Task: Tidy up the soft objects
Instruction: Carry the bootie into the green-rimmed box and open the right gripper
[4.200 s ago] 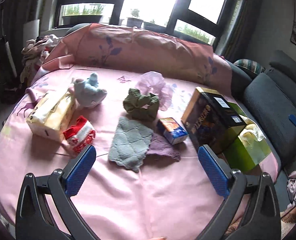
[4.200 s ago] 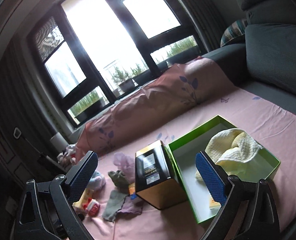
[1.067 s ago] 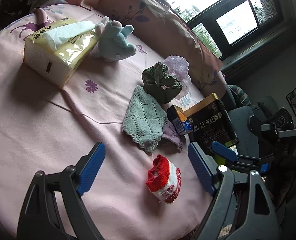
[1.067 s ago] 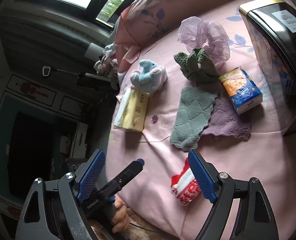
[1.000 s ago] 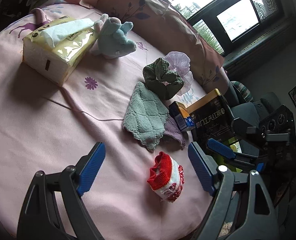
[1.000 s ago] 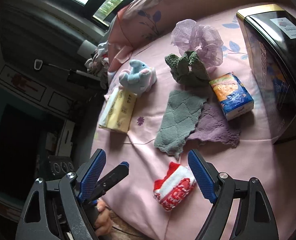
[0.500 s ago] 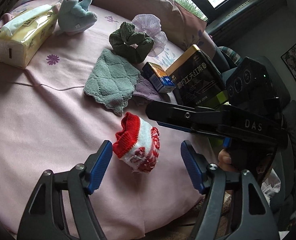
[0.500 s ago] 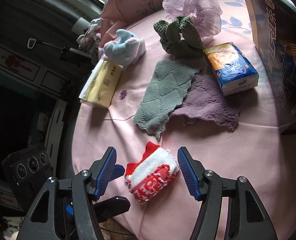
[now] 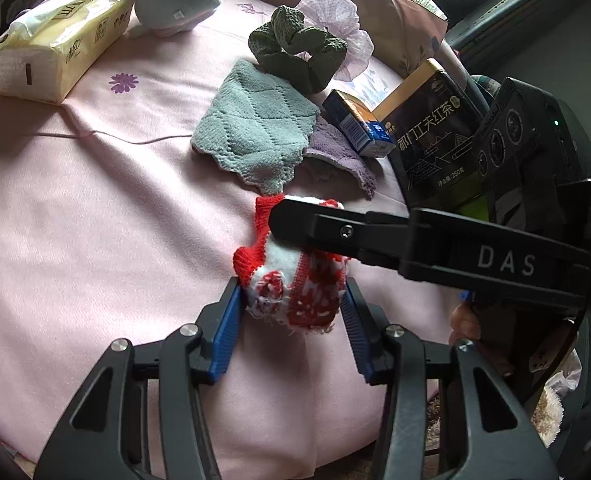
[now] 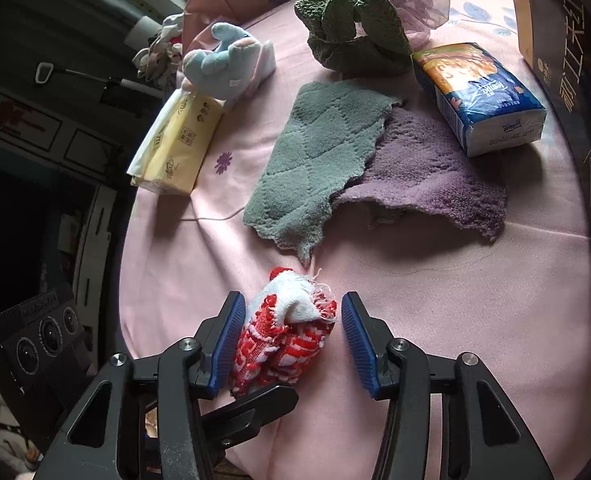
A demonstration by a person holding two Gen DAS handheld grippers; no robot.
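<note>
near the front edge of the pink bedspread (image 9: 95, 208), the soft, light, squashy red-and-white knitted sock (image 9: 295, 288) is pinched by the closing left gripper (image 9: 291, 320), while the closing right gripper (image 10: 287, 336) brackets its bunched middle, best gripped there.

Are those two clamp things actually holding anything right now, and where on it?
Both tools are closing on the red-and-white knitted sock. The left tool pinches its near end from both sides; the right tool brackets its other end, right pad not yet touching.
</note>
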